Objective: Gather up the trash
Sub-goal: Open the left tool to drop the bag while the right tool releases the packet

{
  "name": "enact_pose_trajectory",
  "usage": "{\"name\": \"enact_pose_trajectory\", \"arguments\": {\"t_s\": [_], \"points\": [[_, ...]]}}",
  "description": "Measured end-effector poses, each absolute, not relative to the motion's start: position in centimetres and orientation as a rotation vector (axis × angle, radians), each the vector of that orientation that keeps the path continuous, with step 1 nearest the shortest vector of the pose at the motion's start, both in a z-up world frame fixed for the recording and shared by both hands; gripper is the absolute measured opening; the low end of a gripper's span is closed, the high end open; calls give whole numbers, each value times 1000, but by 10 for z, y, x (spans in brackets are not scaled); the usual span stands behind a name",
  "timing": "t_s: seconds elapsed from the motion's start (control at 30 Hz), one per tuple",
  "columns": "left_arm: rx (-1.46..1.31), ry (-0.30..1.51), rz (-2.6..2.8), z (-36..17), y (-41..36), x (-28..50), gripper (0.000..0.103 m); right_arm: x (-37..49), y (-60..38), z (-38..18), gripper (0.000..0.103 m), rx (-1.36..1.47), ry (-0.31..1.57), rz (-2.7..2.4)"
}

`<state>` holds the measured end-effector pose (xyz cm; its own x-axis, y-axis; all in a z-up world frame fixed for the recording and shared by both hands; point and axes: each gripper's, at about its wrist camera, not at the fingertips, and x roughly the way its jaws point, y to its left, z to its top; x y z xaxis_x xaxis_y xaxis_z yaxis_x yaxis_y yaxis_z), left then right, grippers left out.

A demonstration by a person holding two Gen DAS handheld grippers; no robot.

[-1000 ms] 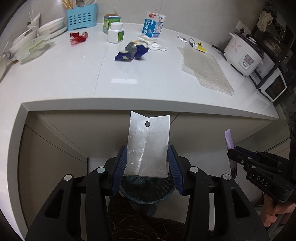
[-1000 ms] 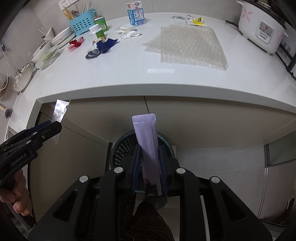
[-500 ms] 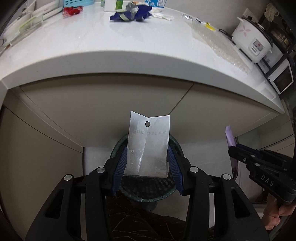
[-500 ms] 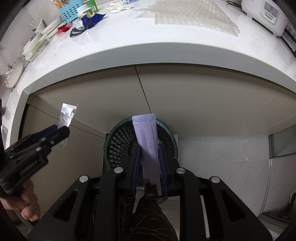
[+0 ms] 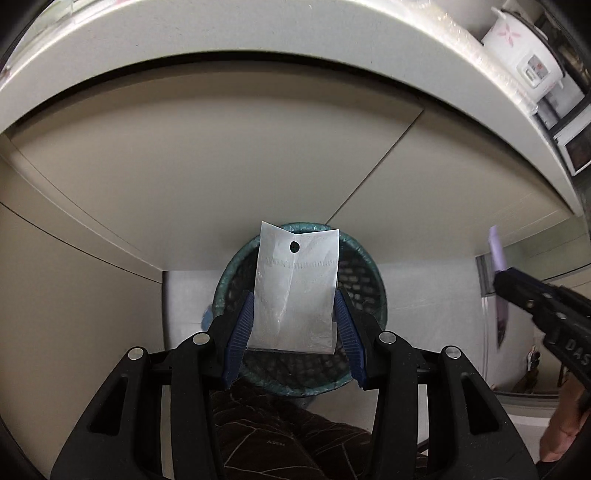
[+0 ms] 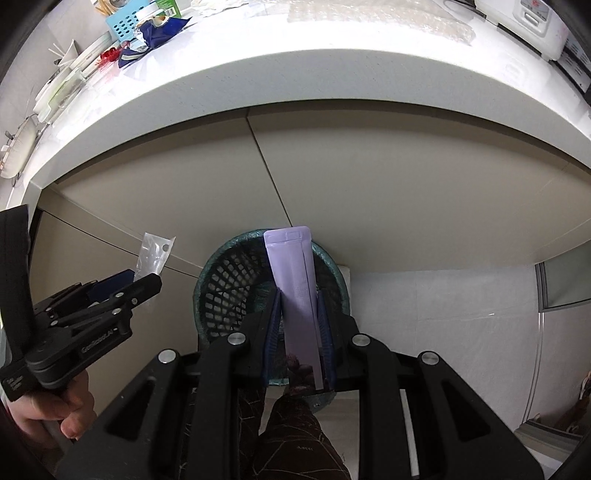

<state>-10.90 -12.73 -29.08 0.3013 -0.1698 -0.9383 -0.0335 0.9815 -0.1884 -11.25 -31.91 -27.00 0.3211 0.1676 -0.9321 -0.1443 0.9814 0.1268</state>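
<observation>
White stone countertop arcs across the top of both wrist views, with beige cabinet panels filling the middle band beneath it and pale floor tile at lower right. Along the upper left of the right wrist view the counter carries more litter: a crumpled dark blue wrapper, a red wrapper beside it, a blue basket and stacked dishes. Bubble wrap lies at top centre, and a rice cooker stands in the upper right of the left wrist view.

Dark green mesh waste bin sits on the floor against the cabinet, at lower centre of both views. Both tools point steeply down at it, judged to be positioning for a drop.

Left gripper is clenched on a silver foil pouch, blue pads pressing its two side edges; the pouch stands upright with its hang hole uppermost, directly over the bin opening. Right gripper is clamped narrowly on a lilac sachet, likewise upright and over the bin rim. Each item is gripped at its lower end, so opening the jaws should let it fall clear.

Person's hand shows at lower left of the right wrist view, gripping the left tool's handle; a dark patterned trouser leg appears at bottom centre.
</observation>
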Motion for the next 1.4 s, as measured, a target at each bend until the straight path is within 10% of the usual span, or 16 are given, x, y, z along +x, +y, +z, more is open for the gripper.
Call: {"name": "enact_pose_trajectory", "arguments": {"t_s": [0.7,1.1,1.4], "points": [[-135,1327,-143,-328,-158,-98,47,-120,-333,-277,19,26,1250,136],[-148,1325,-153,-336,-168,-98,62,-117,-336,-282,19,30,1265,135],[-149,1207,-133,-310,-150,-102,92,-111,-329,-285,19,42,1271,161]]}}
